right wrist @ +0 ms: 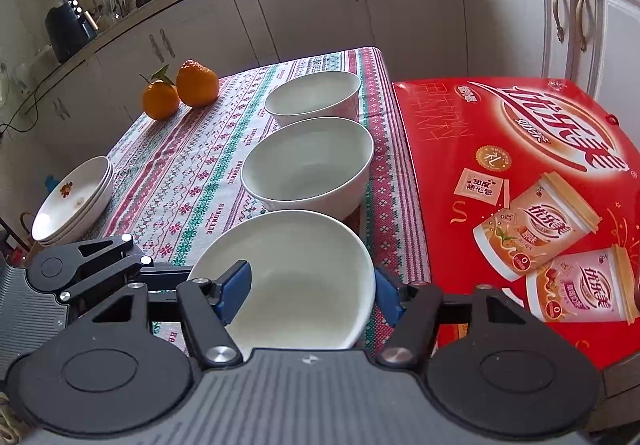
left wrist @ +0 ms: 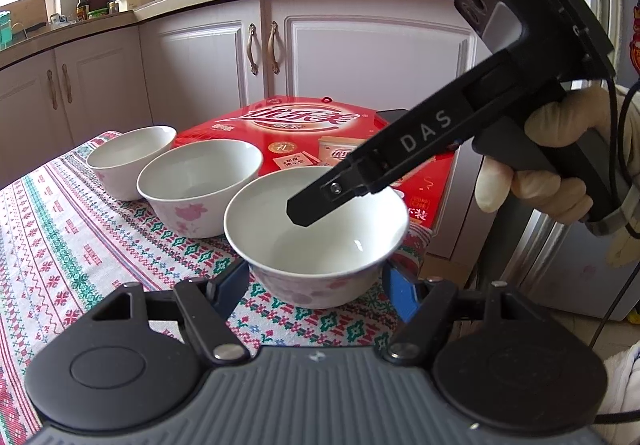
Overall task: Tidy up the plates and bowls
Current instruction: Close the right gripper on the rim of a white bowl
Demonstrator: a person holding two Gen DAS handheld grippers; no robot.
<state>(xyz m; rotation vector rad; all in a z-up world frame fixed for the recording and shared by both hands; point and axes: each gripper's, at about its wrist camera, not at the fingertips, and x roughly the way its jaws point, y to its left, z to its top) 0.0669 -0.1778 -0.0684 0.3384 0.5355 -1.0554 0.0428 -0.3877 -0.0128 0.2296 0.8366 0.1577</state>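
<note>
With three white bowls lined up on the patterned tablecloth [right wrist: 192, 165] of the counter, the right hand-held gripper [right wrist: 312, 295] pinches the nearest bowl [right wrist: 296, 277]: one blue pad sits inside the rim at 9 o'clock, the other outside the wall at 3 o'clock. From the left wrist view, the left hand-held gripper [left wrist: 314, 287] straddles the same bowl [left wrist: 316, 229] at its base, jaws spread; pad contact cannot be told. A gloved hand [left wrist: 536, 165] carries the right tool. The middle bowl [right wrist: 306, 165] and far bowl [right wrist: 314, 97] lie toward 12 o'clock. Stacked plates [right wrist: 72, 201] sit at 9 o'clock, two oranges [right wrist: 180, 89] at 11 o'clock, a red box [right wrist: 520, 185] at 3 o'clock.
</note>
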